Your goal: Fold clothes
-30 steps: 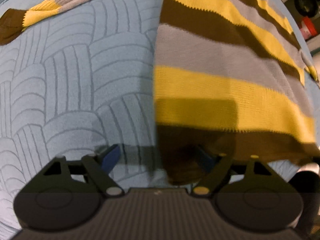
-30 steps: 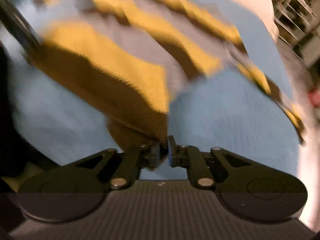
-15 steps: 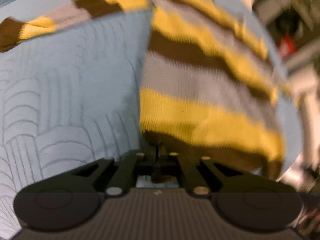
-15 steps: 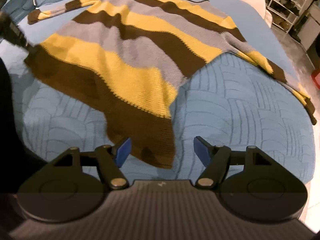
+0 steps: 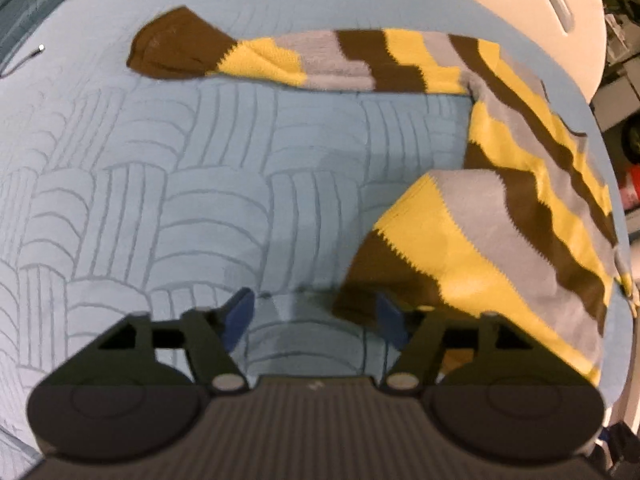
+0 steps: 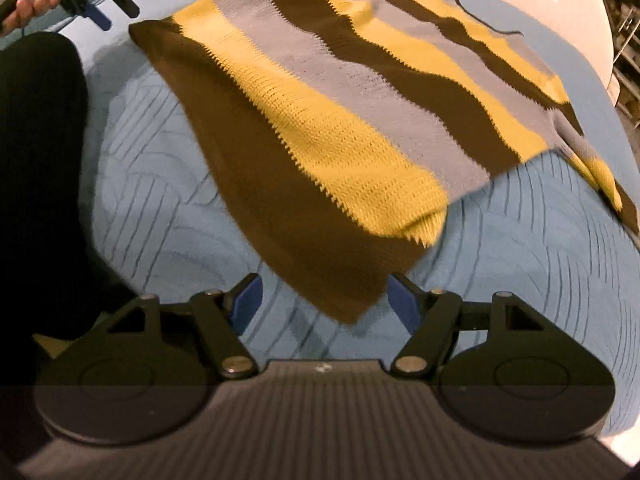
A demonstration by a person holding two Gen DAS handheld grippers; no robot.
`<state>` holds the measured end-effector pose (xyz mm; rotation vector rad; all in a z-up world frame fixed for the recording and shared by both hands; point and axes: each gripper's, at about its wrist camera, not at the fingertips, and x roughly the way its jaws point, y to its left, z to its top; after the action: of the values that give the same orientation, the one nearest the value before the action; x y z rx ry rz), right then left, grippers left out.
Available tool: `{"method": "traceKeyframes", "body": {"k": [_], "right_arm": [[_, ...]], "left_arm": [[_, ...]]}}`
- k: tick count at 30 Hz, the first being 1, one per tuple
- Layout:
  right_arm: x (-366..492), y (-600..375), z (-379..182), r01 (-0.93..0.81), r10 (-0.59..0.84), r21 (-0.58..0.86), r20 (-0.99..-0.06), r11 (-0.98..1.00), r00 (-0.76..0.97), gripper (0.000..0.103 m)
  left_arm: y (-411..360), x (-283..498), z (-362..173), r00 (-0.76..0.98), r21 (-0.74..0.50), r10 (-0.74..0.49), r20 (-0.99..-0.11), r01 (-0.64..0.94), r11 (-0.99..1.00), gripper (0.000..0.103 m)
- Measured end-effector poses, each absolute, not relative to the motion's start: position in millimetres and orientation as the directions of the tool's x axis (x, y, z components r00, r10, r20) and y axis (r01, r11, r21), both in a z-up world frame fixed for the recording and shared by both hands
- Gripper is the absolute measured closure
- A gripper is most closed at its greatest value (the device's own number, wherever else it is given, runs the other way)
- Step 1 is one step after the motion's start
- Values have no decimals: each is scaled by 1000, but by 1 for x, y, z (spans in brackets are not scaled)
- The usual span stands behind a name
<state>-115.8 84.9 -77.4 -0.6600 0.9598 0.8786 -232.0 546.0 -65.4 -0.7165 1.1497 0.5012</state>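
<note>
Sweater [image 6: 360, 92] lies spread face-flat on the blue quilt [image 5: 180, 200], body laid out, one sleeve [image 5: 304, 60] stretched out sideways across the bed and the other sleeve [image 6: 596, 168] trailing off along the opposite side. No fold looks made yet, so the task appears to be at its start.

Both grippers are spread wide and hold nothing. The right gripper [image 6: 322, 300] hovers over the brown hem corner [image 6: 344, 300], which lies between its fingers. The left gripper [image 5: 312, 312] sits beside the other hem corner [image 5: 360, 300]; its right finger looks close to or just over the brown edge, though blur makes contact hard to judge. In the right view the left gripper [image 6: 104, 12] shows far off at the upper left, held in a hand [image 6: 24, 8].

Risks, as a judgement: the knit is loose and heavy, so a pinch that catches only the top layer could let front and back slide apart. The near edge by the yellow band [image 6: 424, 224] already looks slightly lifted or rolled, and it could crease into the fold. A low approach could also snag the quilt along with the hem. Uneven lifting by the two grippers would skew the stripes.
</note>
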Motion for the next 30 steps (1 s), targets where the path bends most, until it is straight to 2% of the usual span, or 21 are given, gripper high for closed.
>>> {"method": "traceKeyframes", "body": {"k": [2,3,4,5,6,7,8,11,16,18,20,21,22,24,25,26,27,28,29,30], "right_arm": [[-114,88,-90,-852,308,-109,-903,513,301,29],[-111,90,-97,-846,307,-93,-906,525,290,16],[-108,92,-99,-840,320,-78,-902,536,288,16],[-107,92,-96,-835,337,-71,-894,546,296,27],[-105,92,-93,-830,352,-64,-885,555,304,49],[-103,92,-90,-824,368,-56,-876,563,311,68],[-101,93,-87,-819,383,-49,-867,572,319,90],[-89,69,-54,-778,461,31,-820,628,339,90],[-94,5,57,-790,721,234,-605,566,338,90],[-92,-12,79,-791,752,260,-565,553,340,90],[-88,-26,87,-787,765,288,-554,546,329,90],[-83,-29,82,-782,748,291,-587,551,309,89],[-77,-26,67,-779,690,267,-671,568,273,88],[-75,-4,22,-802,432,71,-869,593,242,83],[-78,6,1,-816,290,-46,-922,576,256,83],[-83,13,-20,-829,149,-156,-950,536,275,83],[-85,15,-31,-832,82,-210,-953,514,292,82],[-86,14,-34,-827,62,-232,-950,513,305,82],[-85,12,-30,-812,86,-225,-944,538,318,80],[-82,10,-21,-790,138,-197,-933,580,334,77]], "left_arm": [[543,-221,-71,319,-232,-9,-948,-667,708,20],[541,-213,-75,303,-227,-24,-953,-658,718,21],[539,-201,-79,299,-246,-61,-952,-632,735,22],[539,-201,-77,311,-254,-65,-948,-619,743,35],[535,-198,-74,342,-280,-78,-936,-594,754,72],[533,-197,-73,355,-312,-111,-928,-581,752,89],[531,-197,-72,366,-344,-145,-919,-568,747,96],[517,-202,-53,430,-423,-206,-879,-502,754,97],[499,-237,7,575,-508,-224,-787,-397,764,98],[501,-256,24,629,-562,-240,-739,-379,735,98],[500,-262,22,618,-552,-236,-750,-387,739,97],[498,-261,15,584,-515,-222,-781,-400,758,96],[498,-259,5,550,-492,-219,-806,-417,764,95],[498,-253,-27,427,-442,-243,-871,-469,765,85],[498,-253,-34,390,-410,-229,-892,-486,772,82],[498,-253,-41,353,-377,-214,-911,-502,779,71],[500,-257,-45,329,-345,-190,-925,-517,783,63],[503,-260,-42,338,-336,-171,-925,-523,783,57],[505,-263,-39,350,-328,-151,-924,-529,783,45],[507,-265,-34,364,-315,-123,-923,-533,785,38]]}}
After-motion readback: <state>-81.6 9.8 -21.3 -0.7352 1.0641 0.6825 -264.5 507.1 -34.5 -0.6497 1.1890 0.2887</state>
